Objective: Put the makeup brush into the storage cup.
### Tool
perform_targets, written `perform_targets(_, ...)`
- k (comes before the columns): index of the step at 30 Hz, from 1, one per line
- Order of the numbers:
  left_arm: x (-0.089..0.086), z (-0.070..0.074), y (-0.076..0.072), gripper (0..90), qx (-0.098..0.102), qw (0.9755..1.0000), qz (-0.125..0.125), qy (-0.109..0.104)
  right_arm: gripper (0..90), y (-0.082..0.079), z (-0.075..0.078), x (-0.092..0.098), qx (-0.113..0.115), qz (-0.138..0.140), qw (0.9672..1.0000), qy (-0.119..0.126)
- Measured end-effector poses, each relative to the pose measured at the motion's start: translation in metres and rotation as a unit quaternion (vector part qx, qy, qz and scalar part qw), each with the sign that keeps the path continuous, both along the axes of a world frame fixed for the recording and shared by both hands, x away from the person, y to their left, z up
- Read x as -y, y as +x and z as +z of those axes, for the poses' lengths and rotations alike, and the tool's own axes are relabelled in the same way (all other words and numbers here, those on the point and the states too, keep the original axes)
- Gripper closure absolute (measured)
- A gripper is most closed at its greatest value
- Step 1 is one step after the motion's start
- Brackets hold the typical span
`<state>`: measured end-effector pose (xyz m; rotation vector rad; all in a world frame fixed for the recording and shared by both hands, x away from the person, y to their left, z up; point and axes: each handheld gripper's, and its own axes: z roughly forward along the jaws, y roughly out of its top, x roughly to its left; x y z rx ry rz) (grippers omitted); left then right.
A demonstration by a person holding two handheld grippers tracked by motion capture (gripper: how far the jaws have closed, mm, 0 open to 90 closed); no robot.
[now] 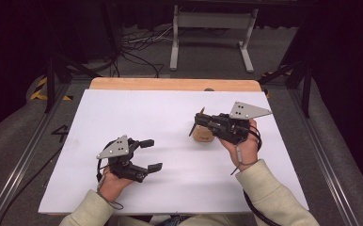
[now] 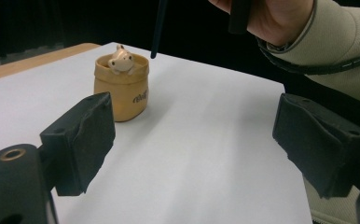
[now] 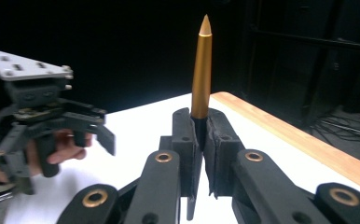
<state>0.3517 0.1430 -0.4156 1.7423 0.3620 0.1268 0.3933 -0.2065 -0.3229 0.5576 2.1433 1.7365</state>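
Note:
A small tan ceramic pot [image 1: 203,135] with a little animal figure in its mouth stands on the white sheet, right of centre. My right gripper [image 1: 199,121] hovers just above it, shut on a pen [image 1: 194,126]. In the right gripper view the pen's gold pointed half [image 3: 201,70] sticks up from the closed jaws of the right gripper [image 3: 200,128]. In the left gripper view the pen's black end [image 2: 158,28] hangs just above and beside the pot [image 2: 121,86]. My left gripper [image 1: 152,154] rests at the front left, open and holding nothing, with the left gripper's [image 2: 192,144] jaws wide apart.
A white sheet [image 1: 137,117] covers the table, with a strip of wood [image 1: 170,84] showing along the far edge. Beyond the table stand a white metal frame [image 1: 212,28] and loose cables [image 1: 137,47] on the floor. Dark posts flank both sides.

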Motion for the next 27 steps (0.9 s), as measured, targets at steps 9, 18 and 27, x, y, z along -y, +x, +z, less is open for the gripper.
perform_targets(9,-0.003,0.001,0.000,10.1,0.003,1.0000,0.001,0.008,83.5,0.015,0.004,0.013,-0.002,-0.049,0.9988,-0.003)
perform_targets(18,-0.004,0.002,0.000,9.6,0.002,1.0000,0.003,0.006,83.5,0.026,0.006,0.020,-0.003,-0.087,0.9962,-0.010)
perform_targets(27,-0.005,0.002,0.000,9.2,0.001,1.0000,0.003,0.007,83.4,0.033,0.004,0.024,-0.005,-0.123,0.9923,-0.016)
